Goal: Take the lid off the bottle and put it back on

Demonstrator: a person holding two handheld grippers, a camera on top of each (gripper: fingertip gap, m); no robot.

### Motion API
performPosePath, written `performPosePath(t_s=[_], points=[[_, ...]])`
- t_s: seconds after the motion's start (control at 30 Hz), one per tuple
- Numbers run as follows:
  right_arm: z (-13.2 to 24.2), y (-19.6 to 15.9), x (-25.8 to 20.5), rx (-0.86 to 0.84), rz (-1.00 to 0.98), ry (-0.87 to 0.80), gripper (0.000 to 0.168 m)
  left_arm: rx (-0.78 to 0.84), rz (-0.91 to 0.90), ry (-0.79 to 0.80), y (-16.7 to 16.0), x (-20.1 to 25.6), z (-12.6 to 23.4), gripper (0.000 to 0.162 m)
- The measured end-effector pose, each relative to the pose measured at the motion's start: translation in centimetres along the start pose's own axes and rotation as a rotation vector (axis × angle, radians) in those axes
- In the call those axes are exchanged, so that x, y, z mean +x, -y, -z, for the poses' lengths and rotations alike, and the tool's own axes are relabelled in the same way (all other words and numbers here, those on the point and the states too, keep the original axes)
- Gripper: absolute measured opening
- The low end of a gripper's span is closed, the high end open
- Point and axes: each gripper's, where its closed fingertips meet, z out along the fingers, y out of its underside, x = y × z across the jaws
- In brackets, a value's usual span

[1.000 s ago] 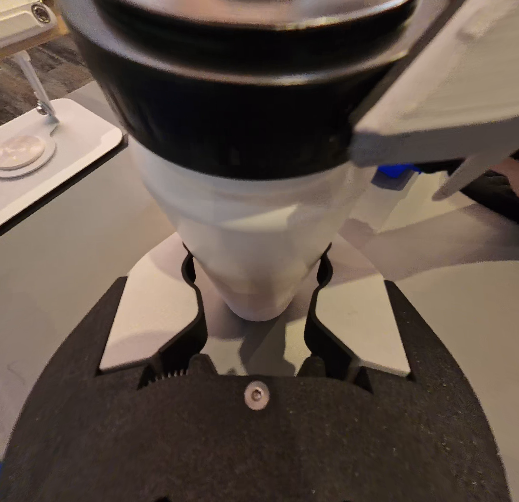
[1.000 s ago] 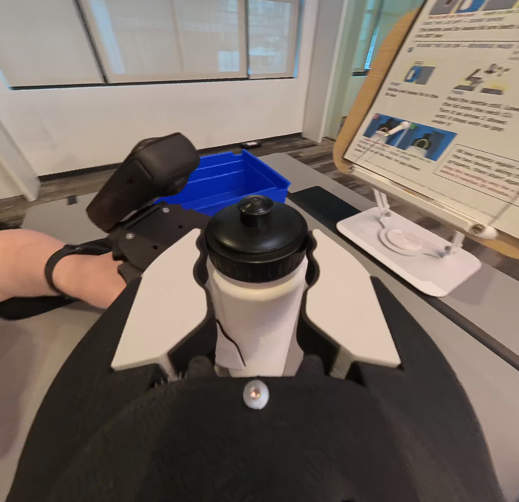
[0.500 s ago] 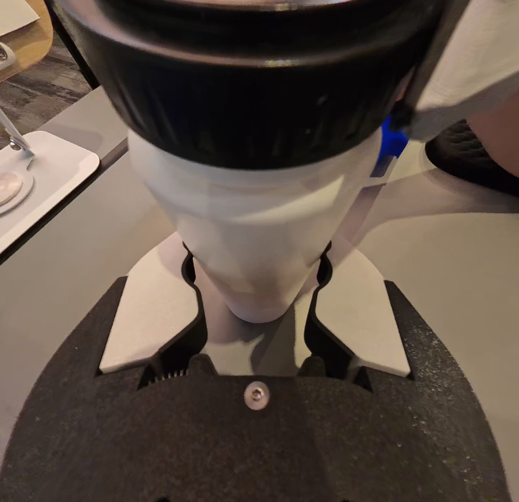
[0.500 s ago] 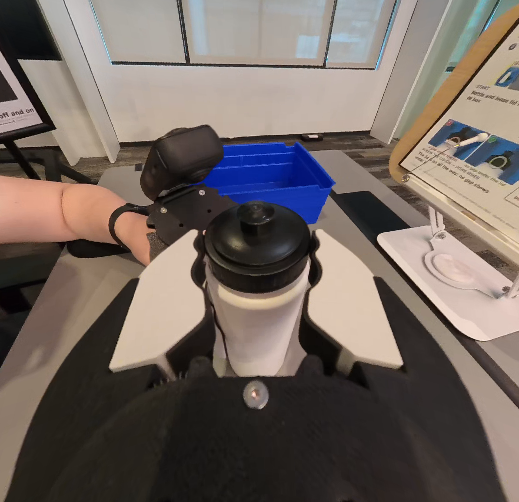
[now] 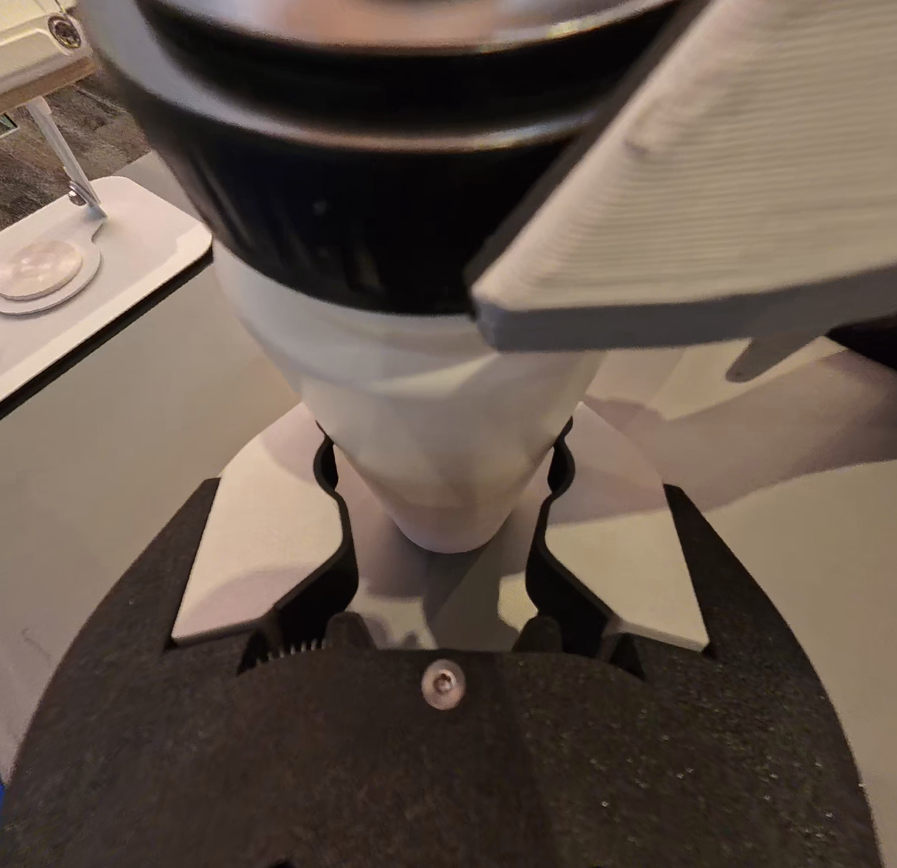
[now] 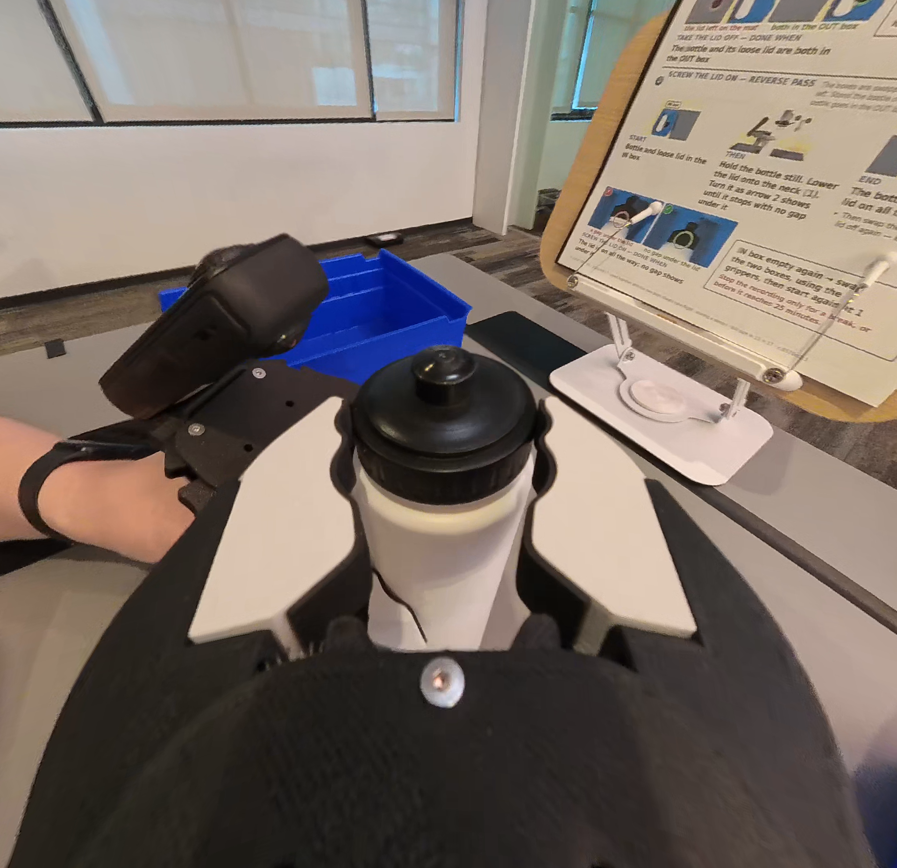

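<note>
1. Bottle (image 6: pixel 444 544): white body, black lid (image 6: pixel 444 432) seated on its neck; we see it standing upright on the grey table (image 6: pixel 801 553), well in from the edges.
2. We note the right gripper (image 6: pixel 441 437) clenched on the lid, one finger at each side of the cap.
3. We note the left gripper (image 5: pixel 444 451) clamped on the lower body of the bottle (image 5: pixel 437 432).
4. Blue bin (image 6: pixel 383 315) sits toward the table's far edge; white stand base (image 6: pixel 679 417) lies at the right edge.

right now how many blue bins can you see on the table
1: a blue bin at the far side of the grey table, behind the left gripper and the bottle. Others may be out of frame.
</note>
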Motion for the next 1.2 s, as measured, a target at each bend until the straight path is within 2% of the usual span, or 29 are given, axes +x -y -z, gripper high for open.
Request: performPosePath(t_s=[0.17, 0.27, 0.3, 0.33, 0.5, 0.67, 0.93, 1.07, 1.2], points=[[0.7, 0.0, 0.1, -0.039, 0.124, 0.206, 0.077, 0.004, -0.013, -0.013, 0.0, 0.1, 0.0, 0.087], [1.3, 0.3, -0.4, 0.000, 0.099, 0.316, 0.078, 0.008, -0.021, -0.021, 0.0, 0.2, 0.0, 0.087], [1.3, 0.3, -0.4, 0.002, 0.095, 0.323, 0.073, 0.009, -0.025, -0.023, 0.1, 0.2, 0.0, 0.087], [1.3, 0.3, -0.3, 0.009, 0.099, 0.319, 0.068, 0.009, -0.028, -0.023, 0.1, 0.3, 0.0, 0.087], [1.0, 0.0, -0.3, -0.016, 0.075, 0.299, 0.069, 0.008, -0.025, -0.023, 0.0, 0.2, 0.0, 0.087], [0.5, -0.1, -0.1, -0.054, -0.001, 0.164, 0.069, 0.008, 0.007, -0.021, 0.0, -0.1, 0.1, 0.087], [0.3, 0.0, -0.1, -0.013, -0.017, -0.024, 0.069, -0.003, -0.002, 0.019, -0.2, -0.4, 0.1, 0.088], [0.3, -0.1, -0.1, -0.046, -0.006, 0.037, 0.069, -0.013, -0.014, -0.001, -0.3, -0.5, 0.1, 0.087], [1.0, 0.9, 0.9, 0.007, -0.164, 0.161, 0.071, -0.011, 0.002, -0.065, -0.2, -0.2, 0.2, 0.086]])
